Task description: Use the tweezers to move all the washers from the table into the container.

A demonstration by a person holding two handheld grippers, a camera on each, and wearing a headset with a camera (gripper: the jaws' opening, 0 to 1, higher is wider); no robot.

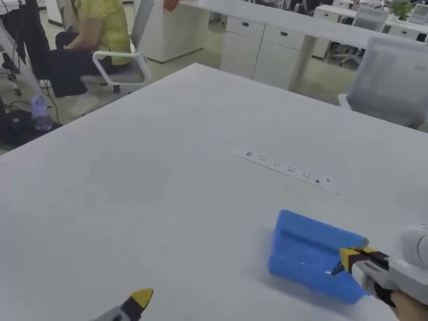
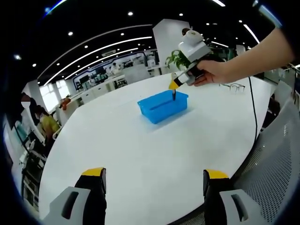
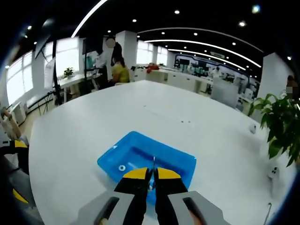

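Observation:
The blue container (image 1: 314, 231) stands near the table's front right. My right gripper (image 1: 349, 256) hangs over its near edge, shut on thin metal tweezers (image 3: 153, 164) that point down into the container (image 3: 161, 144). One small washer (image 3: 122, 167) lies on the container's floor, left of the tweezer tips. In the right gripper view its yellow-tipped jaws (image 3: 151, 172) are pressed together. My left gripper (image 2: 153, 180) is open with nothing between its jaws, well back from the container (image 2: 159, 115). One yellow tip of the left gripper (image 1: 142, 296) pokes in at the bottom of the head view.
A flush power strip (image 1: 287, 168) sits in the white table (image 1: 167, 187) beyond the container. Office chairs (image 1: 388, 80) stand at the far edges, and a person (image 1: 100, 33) sits at the far left. A potted plant (image 3: 276, 122) stands to the right.

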